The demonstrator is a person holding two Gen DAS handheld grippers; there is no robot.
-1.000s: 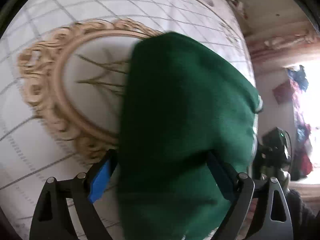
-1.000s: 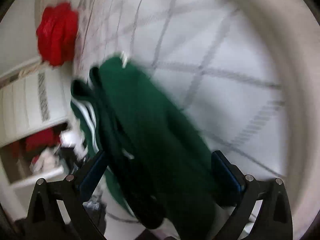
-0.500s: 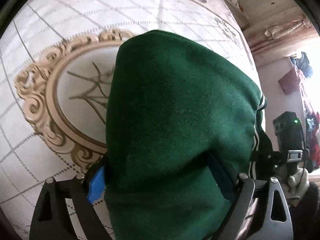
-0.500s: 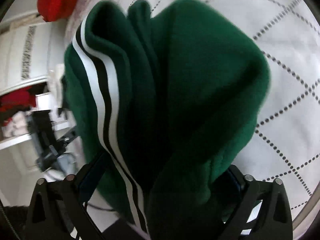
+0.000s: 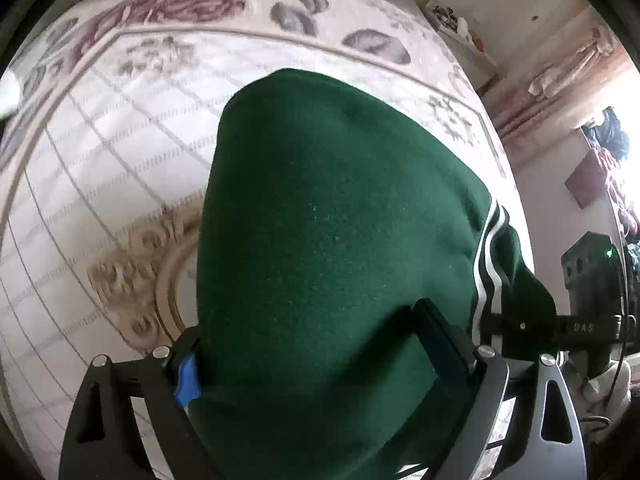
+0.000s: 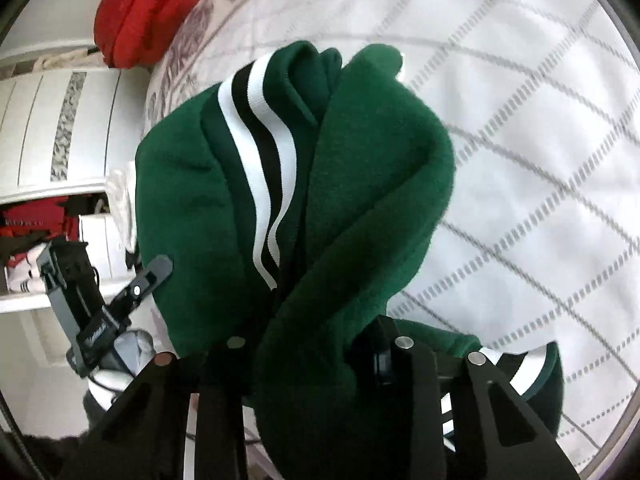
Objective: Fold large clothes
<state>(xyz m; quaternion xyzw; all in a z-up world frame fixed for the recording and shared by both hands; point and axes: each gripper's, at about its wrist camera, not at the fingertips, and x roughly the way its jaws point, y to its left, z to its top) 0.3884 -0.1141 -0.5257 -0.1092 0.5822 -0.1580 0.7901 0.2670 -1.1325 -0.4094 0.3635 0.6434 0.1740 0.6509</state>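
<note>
- My left hand-held gripper [image 5: 316, 360] stands wide, with the thick bundle of the green garment [image 5: 340, 240] filling the gap between its fingers; the cloth bulges forward over them, and I cannot tell whether the pads press it.
- My right hand-held gripper [image 6: 304, 356] is closing, its fingers drawn in on a gathered neck of the same green garment [image 6: 360, 200], which is bunched tight between them.
- The garment lies directly ahead of both hand-held grippers, carried above the bed [image 5: 120, 152], not spread on it.
- Long axis: in the right wrist view the folds and the white-and-black stripe [image 6: 260, 168] run away from my fingers, so the bundle extends forward along the gripper's own line.
- My other gripper [image 6: 92, 300] shows at the left edge of the right wrist view, just beside the garment; the two hands stand near each other on one bundle, neither clearly the nearer.
- Judgement: the next move turns on drawing the hands apart across that axis, so the cloth opens flat over the bed.
- A red cloth [image 6: 144, 8] lies well apart at the bed's far end.
</note>
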